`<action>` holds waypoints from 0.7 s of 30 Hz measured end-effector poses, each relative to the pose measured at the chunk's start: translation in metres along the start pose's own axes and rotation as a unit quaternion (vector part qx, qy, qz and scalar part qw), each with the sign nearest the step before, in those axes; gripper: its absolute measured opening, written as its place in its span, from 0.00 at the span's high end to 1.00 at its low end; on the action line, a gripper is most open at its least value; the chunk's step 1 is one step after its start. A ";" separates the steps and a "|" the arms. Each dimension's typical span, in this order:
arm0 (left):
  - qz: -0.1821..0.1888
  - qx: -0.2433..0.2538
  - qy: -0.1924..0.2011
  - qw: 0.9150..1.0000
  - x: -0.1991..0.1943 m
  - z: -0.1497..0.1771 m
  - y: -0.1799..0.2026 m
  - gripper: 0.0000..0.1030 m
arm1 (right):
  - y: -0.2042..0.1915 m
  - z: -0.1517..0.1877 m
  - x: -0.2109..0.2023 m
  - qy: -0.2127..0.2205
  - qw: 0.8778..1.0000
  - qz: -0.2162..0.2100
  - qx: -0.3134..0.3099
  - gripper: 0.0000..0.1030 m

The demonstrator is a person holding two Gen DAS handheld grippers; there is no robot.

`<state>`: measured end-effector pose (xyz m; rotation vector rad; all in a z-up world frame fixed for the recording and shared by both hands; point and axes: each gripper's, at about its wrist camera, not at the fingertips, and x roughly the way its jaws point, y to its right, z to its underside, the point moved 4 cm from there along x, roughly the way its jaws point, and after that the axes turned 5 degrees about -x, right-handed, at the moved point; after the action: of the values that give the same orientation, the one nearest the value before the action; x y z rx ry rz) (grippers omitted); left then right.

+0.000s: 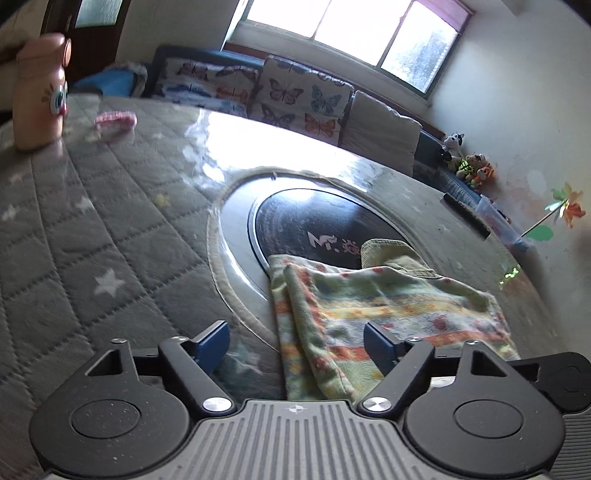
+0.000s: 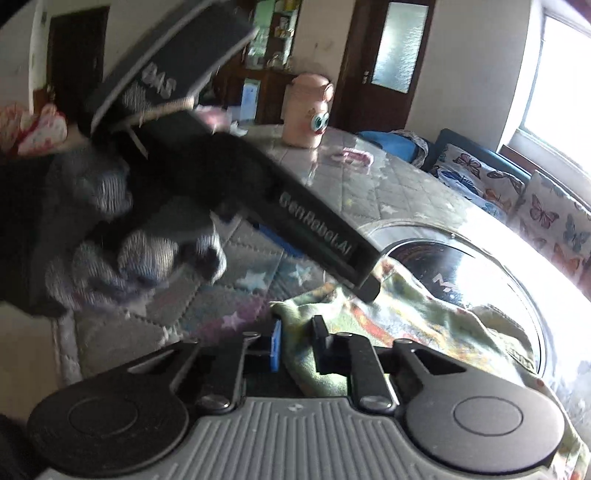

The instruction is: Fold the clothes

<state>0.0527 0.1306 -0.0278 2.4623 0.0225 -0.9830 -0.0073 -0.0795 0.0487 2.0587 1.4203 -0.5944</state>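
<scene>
While we look along the left gripper (image 1: 297, 345), its jaws stand wide, nothing pinched; the striped cloth (image 1: 388, 314) passes between and under them, its folded edge running toward the camera, but the blue pads (image 1: 212, 345) don't press it. The cloth is a soft garment w/ green, orange and yellow bands, lying on the table (image 1: 92, 229), partly over a round dark disc (image 1: 314, 221) set into the tabletop. A greenish flap of the cloth is turned up at its far side.

From the right wrist view, the right gripper (image 2: 297, 345) has its jaws narrow, closed on a near edge of the same cloth (image 2: 406, 314), fabric bunched between the fingers. Above it we see the left gripper's body (image 2: 314, 236) slanting down toward the cloth, held by a gloved hand (image 2: 122, 229), blurred.

Table is covered by a grey quilted sheet w/ stars under a glossy clear layer. Far side: a pink bottle w/ cartoon eyes (image 1: 38, 92), standing upright, and near it a small pink item (image 1: 116, 122), too blurred to tell what. Beyond the table, butterfly cushions (image 1: 303, 99) sit below a bright window (image 1: 354, 33).
</scene>
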 end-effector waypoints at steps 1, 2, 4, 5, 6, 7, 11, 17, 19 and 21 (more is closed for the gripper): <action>0.003 -0.008 -0.004 1.000 0.001 0.000 0.000 0.25 | 0.002 0.000 -0.004 0.005 1.000 -0.001 0.007 0.87; 0.006 -0.016 -0.006 1.000 0.000 -0.001 0.001 0.25 | 0.004 0.000 -0.008 0.010 1.000 -0.001 0.014 0.87; 0.013 -0.031 -0.015 0.999 0.000 -0.002 0.002 0.27 | 0.008 0.000 -0.017 0.019 0.999 -0.002 0.026 0.88; 0.018 -0.039 -0.019 0.999 0.001 -0.003 0.003 0.28 | 0.009 0.000 -0.021 0.023 0.999 -0.001 0.029 0.88; 0.021 -0.047 -0.023 0.998 0.003 -0.003 0.004 0.29 | 0.011 0.001 -0.025 0.027 0.999 -0.001 0.032 0.88; 0.023 -0.055 -0.027 0.998 0.004 -0.003 0.006 0.30 | 0.013 0.002 -0.029 0.031 0.999 -0.001 0.035 0.88; 0.040 -0.098 -0.045 0.993 0.008 -0.003 0.008 0.39 | 0.015 0.006 -0.044 0.042 0.998 -0.002 0.039 0.89; 0.050 -0.137 -0.062 0.987 0.015 0.002 0.007 0.73 | 0.015 0.016 -0.054 0.046 0.998 -0.014 0.045 0.89; 0.047 -0.138 -0.063 0.987 0.016 0.003 0.007 0.81 | 0.018 0.019 -0.056 0.047 0.997 -0.021 0.053 0.88; 0.045 -0.137 -0.062 0.988 0.017 0.004 0.006 0.84 | 0.022 0.022 -0.060 0.049 0.997 -0.022 0.062 0.84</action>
<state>0.0638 0.1212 -0.0384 2.1309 0.0052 -1.0200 -0.0083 -0.1414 0.0749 2.1847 1.5226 -0.6225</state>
